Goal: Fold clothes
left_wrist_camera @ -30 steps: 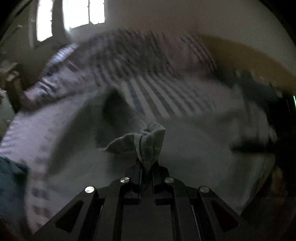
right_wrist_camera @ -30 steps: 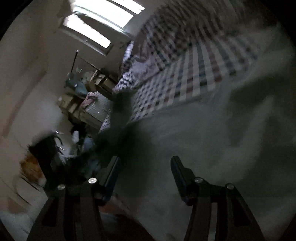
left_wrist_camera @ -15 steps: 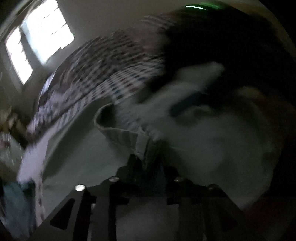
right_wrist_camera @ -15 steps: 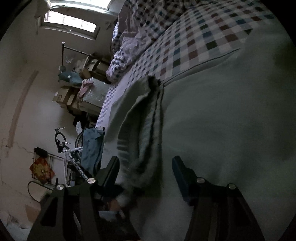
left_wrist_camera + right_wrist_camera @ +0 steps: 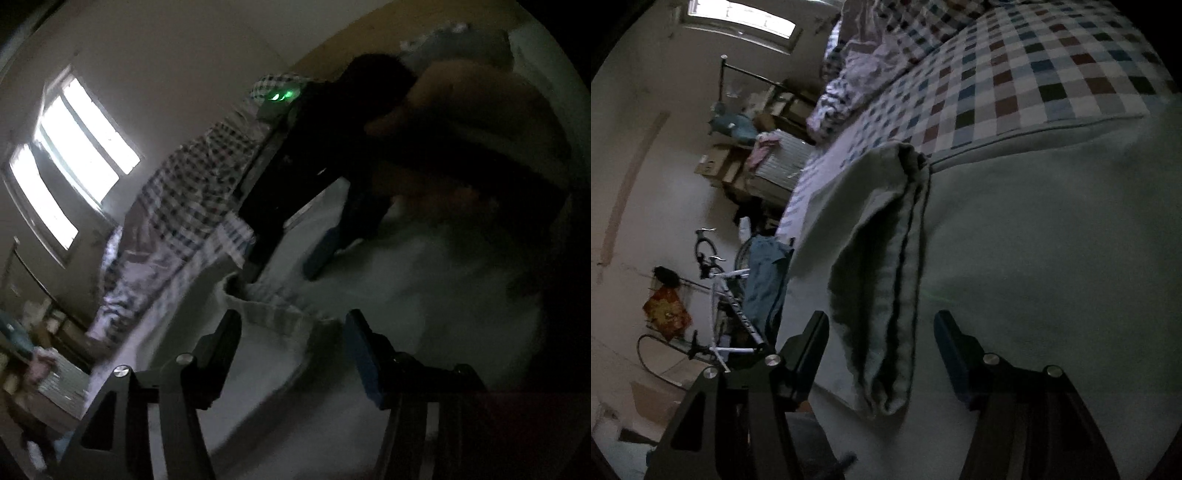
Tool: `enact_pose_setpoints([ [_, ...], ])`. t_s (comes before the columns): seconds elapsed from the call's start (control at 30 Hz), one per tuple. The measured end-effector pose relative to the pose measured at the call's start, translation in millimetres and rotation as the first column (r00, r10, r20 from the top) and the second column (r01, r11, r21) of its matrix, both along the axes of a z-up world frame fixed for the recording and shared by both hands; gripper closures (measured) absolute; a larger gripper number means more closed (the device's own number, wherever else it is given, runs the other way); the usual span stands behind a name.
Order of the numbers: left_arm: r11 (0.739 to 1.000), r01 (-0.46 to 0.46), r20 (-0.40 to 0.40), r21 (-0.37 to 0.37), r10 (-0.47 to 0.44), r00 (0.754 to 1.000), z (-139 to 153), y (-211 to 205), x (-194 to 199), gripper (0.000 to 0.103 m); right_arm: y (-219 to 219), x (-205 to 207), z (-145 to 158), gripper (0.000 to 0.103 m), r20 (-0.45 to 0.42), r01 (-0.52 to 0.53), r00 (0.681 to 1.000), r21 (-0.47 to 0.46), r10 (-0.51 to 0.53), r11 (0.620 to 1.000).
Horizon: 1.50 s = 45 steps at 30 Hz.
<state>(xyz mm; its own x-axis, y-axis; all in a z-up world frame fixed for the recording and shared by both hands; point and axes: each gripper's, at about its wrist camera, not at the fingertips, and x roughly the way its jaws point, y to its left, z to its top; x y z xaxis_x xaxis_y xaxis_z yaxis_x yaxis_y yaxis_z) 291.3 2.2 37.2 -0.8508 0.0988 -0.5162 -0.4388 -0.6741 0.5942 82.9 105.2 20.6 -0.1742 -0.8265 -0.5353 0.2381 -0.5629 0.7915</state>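
A pale grey-green garment (image 5: 1052,236) lies spread on the bed. Its ribbed striped edge (image 5: 897,280) is folded into a long thick band. My right gripper (image 5: 881,332) is open, and the band's near end lies between its fingers. In the left wrist view my left gripper (image 5: 291,332) is open and empty just above the garment's ribbed edge (image 5: 269,306). The right gripper (image 5: 295,251) shows there too, dark, with the person's arm (image 5: 480,125) behind it.
A checked bedsheet (image 5: 1015,74) covers the bed, with a crumpled checked quilt (image 5: 857,70) at its far end. Beside the bed stand a bicycle (image 5: 724,295), blue cloth (image 5: 764,273), boxes and shelves (image 5: 764,147). A bright window (image 5: 70,147) is behind.
My left gripper was shut on the ribbed cloth edge; it has carried it over, let it go and opened. The right gripper stayed open and moved up to the folded band.
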Motion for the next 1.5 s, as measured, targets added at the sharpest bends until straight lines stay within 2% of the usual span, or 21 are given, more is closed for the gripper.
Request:
enact_pose_setpoints([
  [0.13,0.997,-0.006,0.022,-0.081,0.008,1.000,-16,7,-14,0.040,1,-4,0,0.040,-0.001,-0.004,1.000,-0.008,0.004,1.000],
  [0.27,0.998,-0.022,0.076,-0.058,0.026,0.997,-23,-2,-32,0.041,1,-6,-1,0.040,-0.003,-0.014,1.000,-0.003,0.014,1.000],
  [0.33,0.999,-0.029,0.107,-0.039,0.033,0.994,-26,-7,-40,0.056,-1,-7,-1,0.040,-0.007,-0.011,1.000,0.004,0.011,1.000],
  [0.37,0.999,-0.026,0.113,-0.040,0.030,0.993,-28,-7,-42,0.074,-2,-7,0,0.040,-0.012,-0.011,1.000,0.009,0.011,1.000],
  [0.43,0.997,0.000,0.097,-0.073,0.007,0.995,-32,-2,-35,0.081,-5,-9,0,0.040,-0.014,-0.014,1.000,0.012,0.014,1.000],
  [0.47,0.998,0.003,0.101,-0.060,0.003,0.995,-31,-3,-35,0.083,-6,-10,0,0.039,-0.015,-0.015,1.000,0.012,0.015,1.000],
  [0.53,0.999,-0.020,0.139,0.048,0.013,0.990,-18,-16,-40,0.085,-7,-12,-1,0.039,-0.010,-0.014,1.000,0.008,0.014,1.000],
  [0.57,0.990,-0.040,0.160,0.134,0.018,0.987,-6,-27,-43,0.085,-8,-14,-1,0.039,-0.002,-0.011,1.000,0.001,0.011,1.000],
  [0.6,0.968,-0.066,0.180,0.244,0.021,0.983,9,-40,-46,0.086,-8,-16,-2,0.039,0.006,-0.008,1.000,-0.006,0.008,1.000],
  [0.7,0.877,-0.139,0.243,0.461,0.026,0.970,37,-74,-48,0.086,-8,-20,-4,0.039,0.028,0.004,1.000,-0.024,-0.003,1.000],
  [0.77,0.822,-0.180,0.272,0.540,0.032,0.962,46,-94,-56,0.086,-8,-22,-6,0.038,0.040,0.012,0.999,-0.042,-0.010,0.999],
  [0.83,0.781,-0.207,0.293,0.589,0.032,0.955,51,-104,-58,0.086,-9,-23,-7,0.038,0.048,0.012,0.999,-0.055,-0.009,0.998],
  [0.93,0.738,-0.231,0.308,0.633,0.033,0.951,56,-110,-54,0.086,-10,-26,-11,0.038,0.087,0.011,0.996,-0.114,-0.001,0.993],
  [0.97,0.743,-0.227,0.304,0.630,0.033,0.952,57,-107,-48,0.086,-11,-28,-12,0.038,0.103,0.012,0.995,-0.143,0.003,0.990],
  [1.03,0.782,-0.199,0.280,0.591,0.033,0.960,58,-94,-34,0.086,-16,-30,-15,0.038,0.123,0.007,0.992,-0.172,0.015,0.985],
  [1.07,0.808,-0.182,0.270,0.560,0.030,0.962,56,-83,-23,0.086,-20,-31,-16,0.038,0.133,0.000,0.991,-0.183,0.025,0.983],
  [1.13,0.878,-0.131,0.254,0.461,0.011,0.967,43,-60,-18,0.086,-27,-33,-17,0.037,0.147,-0.011,0.988,-0.201,0.041,0.980],
  [1.2,0.920,-0.096,0.237,0.380,0.004,0.971,33,-46,-13,0.086,-33,-35,-18,0.036,0.149,-0.020,0.988,-0.201,0.051,0.979],
  [1.37,0.978,-0.035,0.194,0.205,-0.005,0.981,9,-19,-3,0.086,-46,-35,-16,0.036,0.124,-0.053,0.990,-0.125,0.069,0.991],
  [1.43,0.991,-0.013,0.178,0.131,-0.011,0.984,0,-9,1,0.086,-50,-34,-15,0.036,0.110,-0.059,0.991,-0.094,0.070,0.994],
  [1.5,0.993,-0.002,0.173,0.115,-0.018,0.985,-1,-7,5,0.086,-53,-38,-14,0.037,0.093,-0.067,0.993,-0.072,0.074,0.995],
])
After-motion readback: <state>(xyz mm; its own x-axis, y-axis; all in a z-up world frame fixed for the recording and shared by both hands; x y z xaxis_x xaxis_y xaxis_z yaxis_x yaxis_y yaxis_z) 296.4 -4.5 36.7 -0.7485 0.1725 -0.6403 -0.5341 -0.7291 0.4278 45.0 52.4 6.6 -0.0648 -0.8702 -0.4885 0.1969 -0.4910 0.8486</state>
